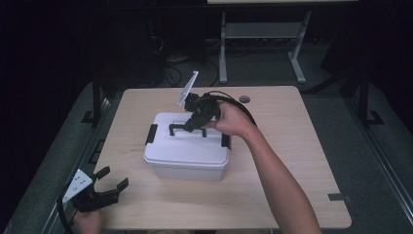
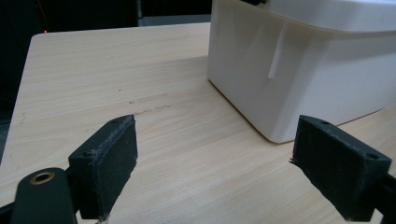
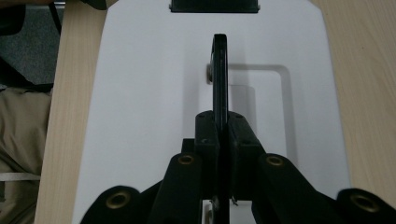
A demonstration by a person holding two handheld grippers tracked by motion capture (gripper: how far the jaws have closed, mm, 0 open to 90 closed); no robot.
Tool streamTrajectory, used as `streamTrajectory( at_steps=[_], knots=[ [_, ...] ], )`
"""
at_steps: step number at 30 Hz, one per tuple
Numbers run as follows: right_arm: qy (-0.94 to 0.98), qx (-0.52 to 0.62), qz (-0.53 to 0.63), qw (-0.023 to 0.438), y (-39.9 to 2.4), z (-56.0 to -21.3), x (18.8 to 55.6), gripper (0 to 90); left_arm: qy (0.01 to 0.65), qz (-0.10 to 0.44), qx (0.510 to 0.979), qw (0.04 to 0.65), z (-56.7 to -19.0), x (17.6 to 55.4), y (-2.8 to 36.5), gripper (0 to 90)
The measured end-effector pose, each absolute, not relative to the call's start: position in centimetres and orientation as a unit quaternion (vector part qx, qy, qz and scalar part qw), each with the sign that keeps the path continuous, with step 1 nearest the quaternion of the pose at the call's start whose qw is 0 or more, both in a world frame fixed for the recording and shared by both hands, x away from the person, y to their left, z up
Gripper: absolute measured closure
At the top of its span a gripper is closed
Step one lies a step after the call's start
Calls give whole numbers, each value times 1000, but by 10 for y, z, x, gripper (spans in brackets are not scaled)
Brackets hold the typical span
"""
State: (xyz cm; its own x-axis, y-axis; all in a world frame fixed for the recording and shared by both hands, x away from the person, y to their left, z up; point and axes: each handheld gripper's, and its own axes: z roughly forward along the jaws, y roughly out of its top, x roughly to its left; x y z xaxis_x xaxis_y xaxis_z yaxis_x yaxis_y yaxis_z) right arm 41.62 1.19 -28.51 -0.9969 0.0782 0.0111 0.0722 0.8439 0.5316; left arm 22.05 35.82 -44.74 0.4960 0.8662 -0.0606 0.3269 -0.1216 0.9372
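Note:
A white plastic box (image 1: pixel 187 168) with a white lid (image 1: pixel 185 146) stands in the middle of the table. Its black carry handle (image 1: pixel 187 127) is raised upright on the lid. My right gripper (image 1: pixel 191 126) is shut on that handle; in the right gripper view the thin black handle (image 3: pixel 220 70) stands edge-on between the closed pads (image 3: pixel 207 135). Black latches (image 1: pixel 151 133) sit at the lid's ends. My left gripper (image 1: pixel 113 178) rests open at the table's near left corner, its pads (image 2: pixel 114 161) wide apart with bare wood between them, the box wall (image 2: pixel 289 79) ahead.
The wooden table (image 1: pixel 292 161) has a small dark round mark (image 1: pixel 244 99) at its far right and a strip of tape (image 1: pixel 338 197) at the near right edge. Behind stand a white desk frame (image 1: pixel 263 39) and cables on the dark floor.

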Motion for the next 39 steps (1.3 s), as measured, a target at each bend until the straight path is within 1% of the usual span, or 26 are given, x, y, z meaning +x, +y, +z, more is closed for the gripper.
streamTrajectory(
  at_steps=[11, 19, 23, 30, 39],
  knots=[
    [958, 40, 284, 2, 10, -286, 414, 818, 426, 266, 700, 508, -447, 220, 358, 130],
    [957, 45, 285, -10, 3, -296, 410, 788, 427, 265, 700, 508, -448, 221, 357, 130],
    [956, 47, 289, -10, 1, -295, 408, 774, 427, 267, 700, 507, -448, 219, 357, 130],
    [953, 47, 300, -10, -4, -288, 402, 707, 430, 268, 698, 506, -447, 217, 359, 130],
    [950, 55, 307, -10, -17, -283, 398, 696, 428, 268, 699, 506, -447, 218, 358, 130]
  ],
)
